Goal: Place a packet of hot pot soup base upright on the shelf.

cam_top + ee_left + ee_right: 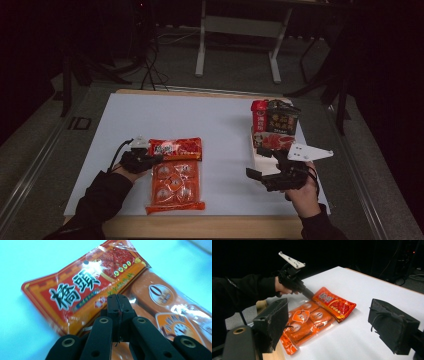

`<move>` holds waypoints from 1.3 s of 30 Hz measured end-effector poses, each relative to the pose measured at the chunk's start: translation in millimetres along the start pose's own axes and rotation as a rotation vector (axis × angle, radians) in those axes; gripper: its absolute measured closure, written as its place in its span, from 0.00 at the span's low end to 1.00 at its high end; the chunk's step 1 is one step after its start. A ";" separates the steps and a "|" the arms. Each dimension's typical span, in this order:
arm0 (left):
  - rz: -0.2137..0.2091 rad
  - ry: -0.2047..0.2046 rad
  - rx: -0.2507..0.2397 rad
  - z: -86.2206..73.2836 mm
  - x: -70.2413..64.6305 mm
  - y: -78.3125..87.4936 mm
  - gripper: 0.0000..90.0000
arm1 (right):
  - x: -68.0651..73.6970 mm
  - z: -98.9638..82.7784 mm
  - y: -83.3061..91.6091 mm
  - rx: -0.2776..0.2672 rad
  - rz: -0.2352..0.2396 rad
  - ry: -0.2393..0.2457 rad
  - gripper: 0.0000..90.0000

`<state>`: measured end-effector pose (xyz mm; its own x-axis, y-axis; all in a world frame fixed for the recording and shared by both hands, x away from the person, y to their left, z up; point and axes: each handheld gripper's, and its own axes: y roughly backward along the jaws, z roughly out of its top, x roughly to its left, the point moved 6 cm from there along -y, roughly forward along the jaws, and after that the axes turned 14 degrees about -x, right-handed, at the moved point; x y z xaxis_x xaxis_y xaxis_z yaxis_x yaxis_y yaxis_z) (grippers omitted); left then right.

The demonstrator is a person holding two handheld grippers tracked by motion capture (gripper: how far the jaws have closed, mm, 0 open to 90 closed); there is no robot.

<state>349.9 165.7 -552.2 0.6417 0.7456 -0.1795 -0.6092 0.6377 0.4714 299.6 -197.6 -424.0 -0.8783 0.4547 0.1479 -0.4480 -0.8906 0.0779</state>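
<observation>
Left gripper (117,300) pinched shut on edge of red packet (176,148), atop orange pack (175,182). Right gripper (329,322) wide open, empty. Advised: lift slowly, grip kept firm.

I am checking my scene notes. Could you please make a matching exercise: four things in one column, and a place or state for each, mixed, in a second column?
Things:
1. red pouch
2. orange pack
3. left gripper
4. right gripper

Places or states:
A. fingers wide apart
B. near table edge, partly under another packet
C. fingers shut, at the red pouch's edge
D. lying across the orange pack's far end

Pairs: 1-D, 2-B, 3-C, 4-A
</observation>
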 end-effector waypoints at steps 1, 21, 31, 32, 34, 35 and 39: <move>0.017 0.009 0.019 -3.9 1.1 6.7 0.96 | 0.3 0.3 0.1 -0.001 -0.001 -0.001 0.18; 0.099 0.137 -0.066 -8.4 37.9 15.8 0.55 | 0.7 -3.8 -4.6 0.014 0.000 0.010 0.18; 0.102 0.207 -0.037 -18.1 63.7 -6.3 0.52 | -2.9 -2.0 -2.6 -0.008 0.010 0.058 0.22; 0.095 0.212 -0.034 -18.8 63.8 -8.7 0.52 | -3.1 -2.0 -2.2 -0.007 0.008 0.059 0.22; 0.090 0.207 -0.027 -19.7 63.9 -12.2 0.53 | -3.5 -2.6 -1.8 -0.005 0.007 0.053 0.22; 0.085 0.221 -0.028 -19.0 64.2 -13.1 0.54 | -3.7 -3.1 -1.7 -0.002 0.004 0.052 0.22; 0.042 0.236 -0.014 -17.3 61.4 -17.7 0.61 | -3.9 -4.8 -2.3 0.006 0.006 0.043 0.22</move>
<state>392.1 203.5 -586.5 0.4901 0.7949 -0.3576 -0.6404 0.6067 0.4709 303.2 -197.3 -429.5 -0.8873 0.4490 0.1055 -0.4420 -0.8931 0.0832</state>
